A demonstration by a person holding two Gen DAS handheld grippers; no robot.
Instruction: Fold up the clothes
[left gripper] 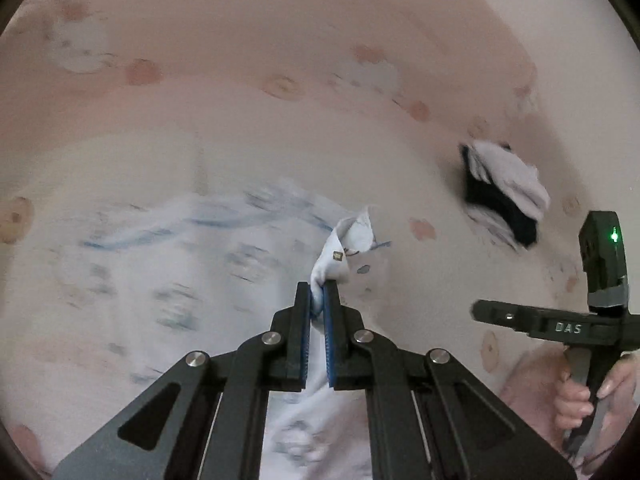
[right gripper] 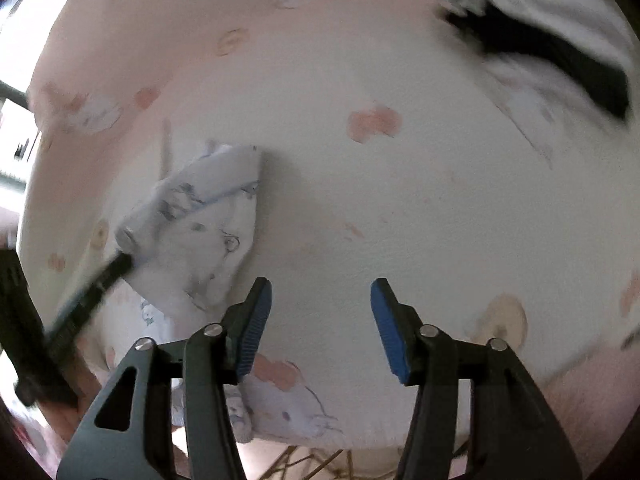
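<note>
1. Two grippers are in view over a bed sheet [right gripper: 400,208] printed with pink motifs; no desk is seen.
2. Left gripper [left gripper: 323,286]: its fingers are clenched on a bunched edge of a white garment [left gripper: 192,264] with blue print. A tuft of cloth carrying a small label stands up just beyond the fingertips.
3. The bulk of the white garment is spread on the sheet to the left of and beneath the left fingers, much blurred; how many layers lie there cannot be told.
4. Right gripper [right gripper: 321,292]: its fingers are released, set wide apart, with only sheet between them.
5. In the right wrist view, the lifted portion of the garment is seen ahead and to the left of the right fingers, well clear of them. Its long axis is judged to run obliquely, from lower left to upper right.
6. Governing relation: the left fingers already hold the garment; the free edge lies to the left of the right fingers, so any second grasp would call for a leftward reach.
7. A pile of dark and white clothes [left gripper: 502,192] lies ahead and to the right of both pairs of fingers, well apart.
8. The fold stage is not settled by these views.
</note>
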